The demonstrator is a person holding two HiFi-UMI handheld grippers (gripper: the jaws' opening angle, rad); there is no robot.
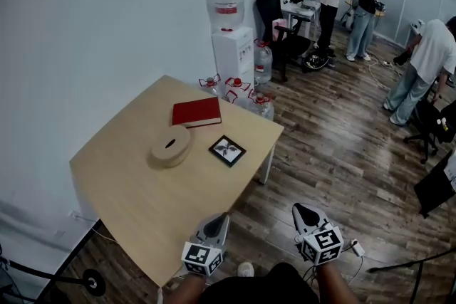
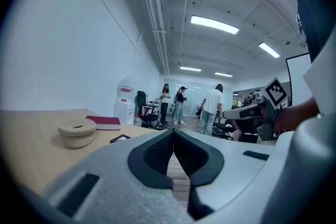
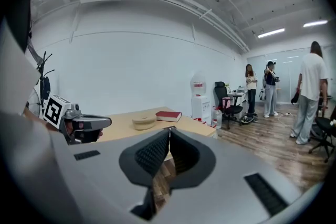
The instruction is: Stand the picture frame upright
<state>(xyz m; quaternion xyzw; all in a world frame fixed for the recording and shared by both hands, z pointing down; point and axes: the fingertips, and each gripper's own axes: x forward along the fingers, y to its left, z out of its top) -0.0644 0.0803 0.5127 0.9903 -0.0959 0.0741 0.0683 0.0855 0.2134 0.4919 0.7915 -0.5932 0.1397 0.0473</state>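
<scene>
On the counter: one picture frame, lying flat near the right edge, just beside one round tan box and near one red book. Two grippers: left hand-held gripper by the counter's near edge, right hand-held gripper over the wooden floor, both well apart from the frame. Each with jaws pressed together at the tips, gripping nothing. Beyond the counter, one water dispenser, one black office chair, three people. Only in the head view: the frame's top face. Low and nearly edge-on in the left gripper view: frame, box, book, plus the right hand-held gripper at the right. In the right gripper view: box, book, the left hand-held gripper at the left; frame not made out.
</scene>
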